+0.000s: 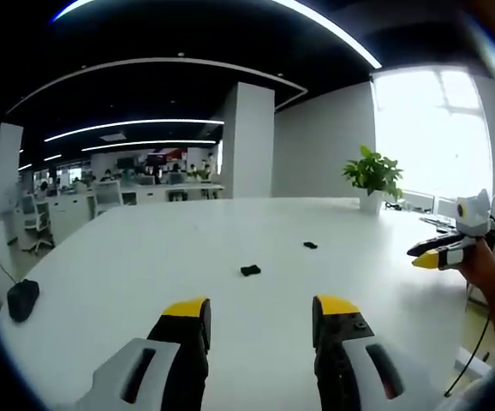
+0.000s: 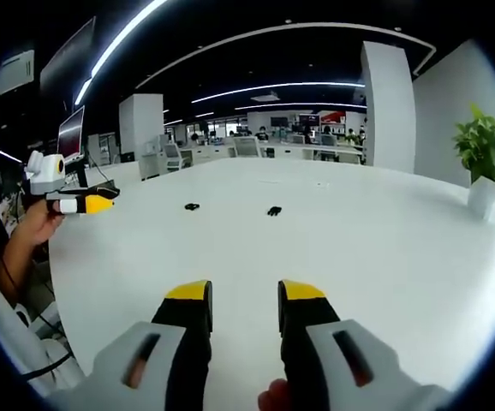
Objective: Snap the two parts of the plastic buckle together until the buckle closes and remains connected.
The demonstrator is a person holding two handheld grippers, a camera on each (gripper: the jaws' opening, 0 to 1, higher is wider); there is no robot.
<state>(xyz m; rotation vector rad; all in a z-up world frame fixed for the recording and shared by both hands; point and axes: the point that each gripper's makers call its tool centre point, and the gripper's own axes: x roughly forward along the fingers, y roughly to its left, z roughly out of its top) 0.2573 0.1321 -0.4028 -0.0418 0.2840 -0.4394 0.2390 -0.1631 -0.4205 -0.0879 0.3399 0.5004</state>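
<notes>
Two small black buckle parts lie apart on the white table [image 1: 145,257]. In the left gripper view one buckle part [image 1: 250,271] is nearer and the other part [image 1: 310,246] sits further back to the right. The right gripper view has one part [image 2: 274,211] ahead and the other part [image 2: 192,206] to its left. My left gripper [image 1: 261,310] hovers open over the table, short of both parts, holding nothing. My right gripper [image 2: 244,294] is open too, well back from them. Each gripper appears in the other's view, the right gripper [image 1: 440,253] and the left gripper [image 2: 80,204], both hand-held at the table's edge.
A potted plant [image 1: 373,175] stands at the far side of the table, also visible as the plant [image 2: 487,154] on the right. A black object [image 1: 22,300] with a cable lies near the table's left edge. Office desks and pillars fill the background.
</notes>
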